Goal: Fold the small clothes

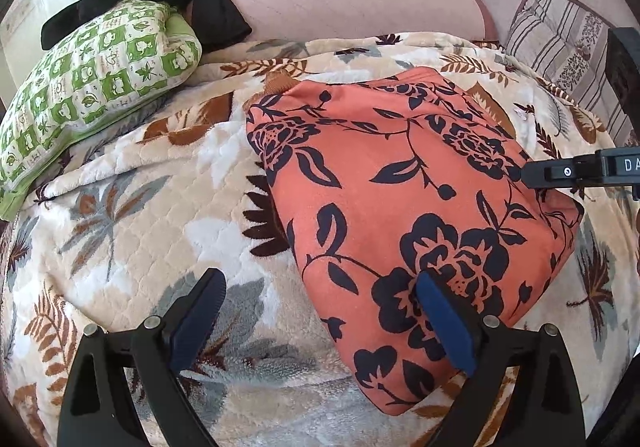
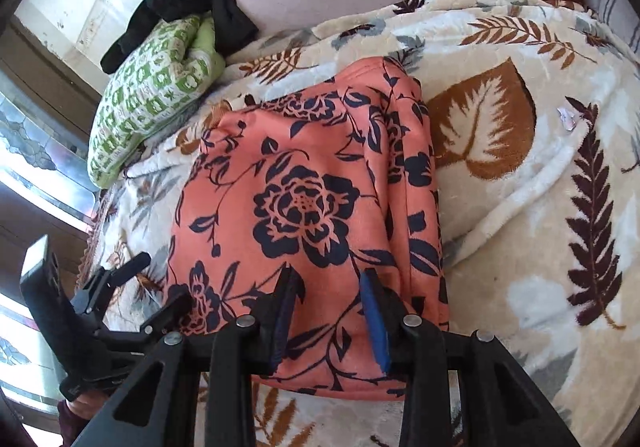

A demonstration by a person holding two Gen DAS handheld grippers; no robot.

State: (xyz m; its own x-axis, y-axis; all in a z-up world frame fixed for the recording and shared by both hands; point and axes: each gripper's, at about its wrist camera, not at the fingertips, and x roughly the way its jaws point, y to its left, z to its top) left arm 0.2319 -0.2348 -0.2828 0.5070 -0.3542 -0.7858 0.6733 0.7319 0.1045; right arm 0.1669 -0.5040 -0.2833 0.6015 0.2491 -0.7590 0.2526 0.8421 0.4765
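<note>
The folded orange floral garment [image 1: 412, 215] lay on the leaf-print blanket [image 1: 132, 207] covering the bed, its long axis running from the near edge toward the pink headboard cushion [image 1: 352, 7]. The left gripper [image 1: 320, 323] had its jaws spread wide — one pad over the blanket, the other over the garment's near left corner, pinching nothing. The right gripper [image 2: 332, 311] stood with jaws partly apart over the near edge of the cloth; whether the pads pressed the fabric was hard to tell. Only the right wrist view showed the doubled fold along the garment's right side — and the window [image 2: 36, 151]. The left wrist view alone showed the striped pillow [image 1: 560, 47].
</note>
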